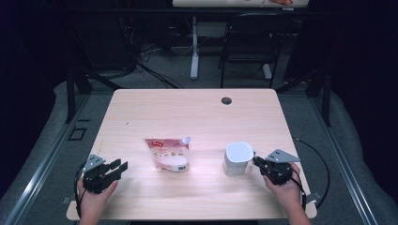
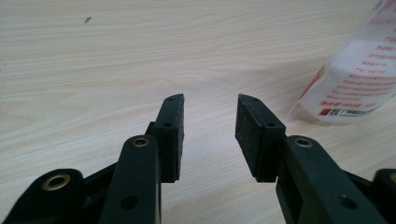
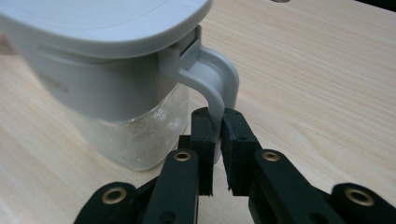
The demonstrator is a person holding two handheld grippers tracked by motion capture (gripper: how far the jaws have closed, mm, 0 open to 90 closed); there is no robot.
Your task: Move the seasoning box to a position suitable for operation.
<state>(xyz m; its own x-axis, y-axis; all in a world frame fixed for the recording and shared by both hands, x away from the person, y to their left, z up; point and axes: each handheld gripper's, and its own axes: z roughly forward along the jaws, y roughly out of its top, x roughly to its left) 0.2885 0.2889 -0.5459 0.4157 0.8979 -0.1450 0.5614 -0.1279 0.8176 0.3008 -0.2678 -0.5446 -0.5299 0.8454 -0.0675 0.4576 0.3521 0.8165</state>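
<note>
The right gripper (image 3: 217, 135) is clamped on the white handle (image 3: 219, 88) of the lidded jug (image 1: 237, 158), which stands just beyond its jaws. Rigid plastic, likely light; the handle is the natural hold. The left gripper (image 2: 208, 135) rests with jaws apart; ahead to its right lies the soft, floppy spouted pouch (image 1: 168, 153).

High view overlooks the table (image 1: 197, 108); gripper views skim it closely.

The table (image 1: 197, 112) was brightly lit from above; surroundings from 9 through 3 o'clock were dark, both gripper views slightly soft.
</note>
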